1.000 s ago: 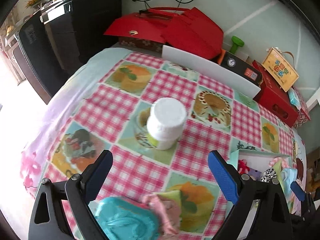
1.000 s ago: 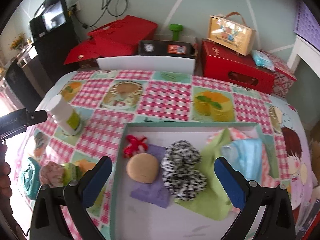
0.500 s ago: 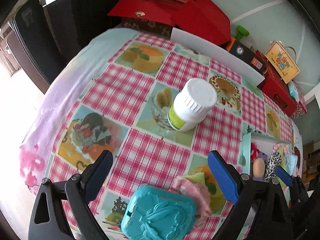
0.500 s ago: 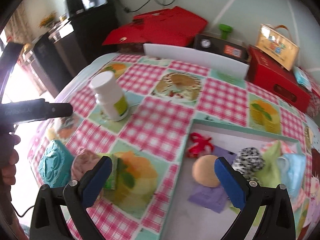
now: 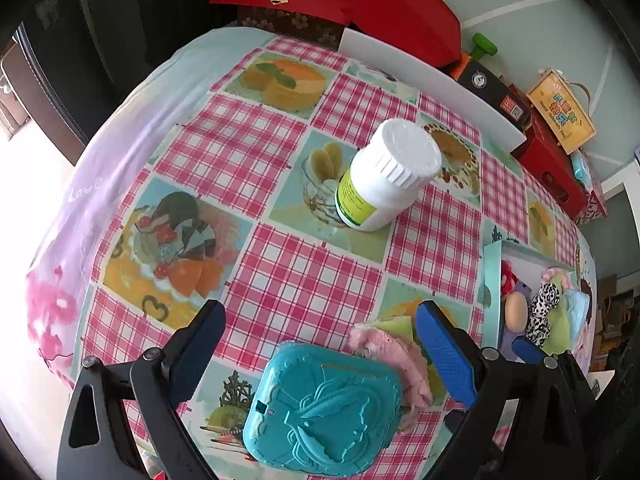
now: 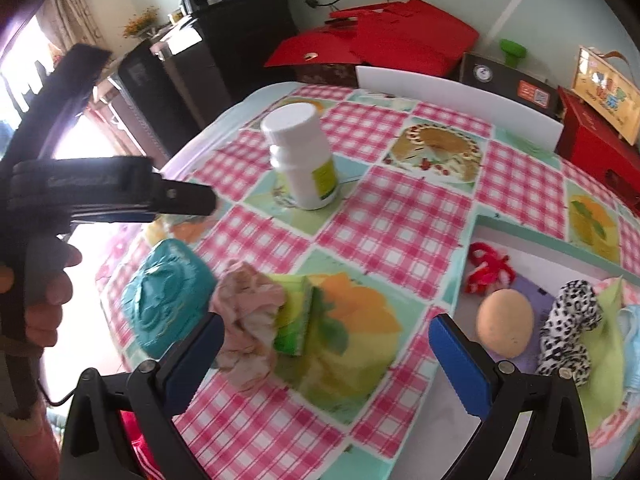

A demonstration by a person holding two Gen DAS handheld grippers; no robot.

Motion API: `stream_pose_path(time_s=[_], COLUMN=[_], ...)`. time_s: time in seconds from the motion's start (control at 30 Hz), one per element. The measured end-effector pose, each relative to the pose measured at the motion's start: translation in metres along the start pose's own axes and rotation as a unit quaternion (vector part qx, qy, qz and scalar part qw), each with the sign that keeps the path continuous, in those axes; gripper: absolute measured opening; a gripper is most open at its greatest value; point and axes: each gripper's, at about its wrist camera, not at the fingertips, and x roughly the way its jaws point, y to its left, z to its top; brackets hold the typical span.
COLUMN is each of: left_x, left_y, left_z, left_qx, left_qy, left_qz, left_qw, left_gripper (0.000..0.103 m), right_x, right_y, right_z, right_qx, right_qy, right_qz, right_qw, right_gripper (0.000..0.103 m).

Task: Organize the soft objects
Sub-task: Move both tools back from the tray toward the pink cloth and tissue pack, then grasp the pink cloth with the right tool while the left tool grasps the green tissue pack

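Both hand-held grippers, left [image 5: 320, 354] and right [image 6: 326, 356], are spread apart and empty. The right faces the pink cloth [image 6: 246, 320], likely to move it into the tray [image 6: 560, 246]

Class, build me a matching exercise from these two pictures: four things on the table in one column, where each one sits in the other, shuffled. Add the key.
1. white bottle
2. leopard-print scrunchie
3. pink cloth
4. teal case

A. between the teal case and the green pack
B. inside the tray
C. standing on the checked tablecloth
D. nearest the table's edge

Pairs: 1-C, 2-B, 3-A, 4-D
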Motion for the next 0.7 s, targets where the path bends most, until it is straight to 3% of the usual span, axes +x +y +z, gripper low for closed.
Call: stream_pose_path(time_s=[0.17, 0.27, 0.53, 0.7], left_x=[0.001, 0.0, 0.003, 0.006], left_y=[0.004, 0.007, 0.01, 0.011], left_z=[-0.001, -0.001, 0.0, -0.001], left_qx=[-0.004, -0.008, -0.012, -0.015], left_qy=[0.002, 0.002, 0.005, 0.008], left_qz=[0.004, 0.007, 0.008, 0.01], left_qw=[1.0, 0.9999, 0.9999, 0.9998], left_gripper=[0.096, 0.096, 0.096, 0.096], right_x=[0.004, 0.01, 0.021, 0.028], right_y=[0.012, 0.017, 0.024, 0.026], right_z=[-0.003, -0.005, -0.008, -0.008], right_qx=[-0.018, -0.025, -0.034, -0.038], right_qy=[0.006, 0.016, 0.029, 0.034], right_qz=[0.005, 0.006, 0.013, 0.028], right_qw=[1.0, 1.0, 0.999, 0.998], right_gripper=[0.102, 0.092, 0.083, 0.067])
